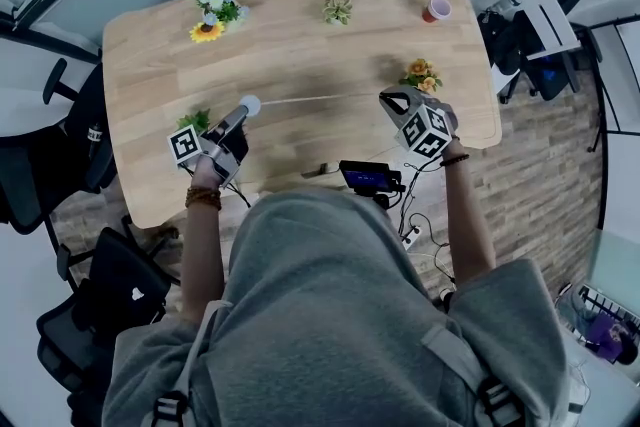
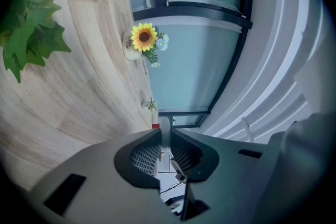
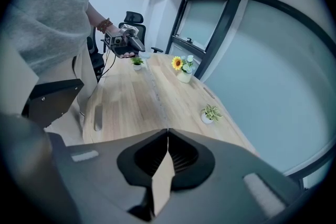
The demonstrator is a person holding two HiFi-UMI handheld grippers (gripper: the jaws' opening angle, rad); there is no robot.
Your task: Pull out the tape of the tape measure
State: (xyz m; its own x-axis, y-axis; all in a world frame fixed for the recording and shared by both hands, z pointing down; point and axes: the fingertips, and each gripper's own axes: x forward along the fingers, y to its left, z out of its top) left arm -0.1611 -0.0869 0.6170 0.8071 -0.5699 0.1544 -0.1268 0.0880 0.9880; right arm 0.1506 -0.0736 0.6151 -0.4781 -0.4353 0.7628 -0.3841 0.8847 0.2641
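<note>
The left hand-held gripper (image 1: pixel 240 115) grasps the pale tape measure (image 1: pixel 250 104) between its jaws, above the near side of the table (image 1: pixel 300 25). The tape (image 1: pixel 320 99) stretches from it across to the right hand-held gripper (image 1: pixel 392 98), whose jaws are clenched on the tape's end.

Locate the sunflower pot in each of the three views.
Head view: sunflower pot upper left, near the table's far edge.
Left gripper view: sunflower pot upper centre, on the tilted table.
Right gripper view: sunflower pot above centre, at the table's right edge.
Shared landmark: the small green plant along the same edge.
</note>
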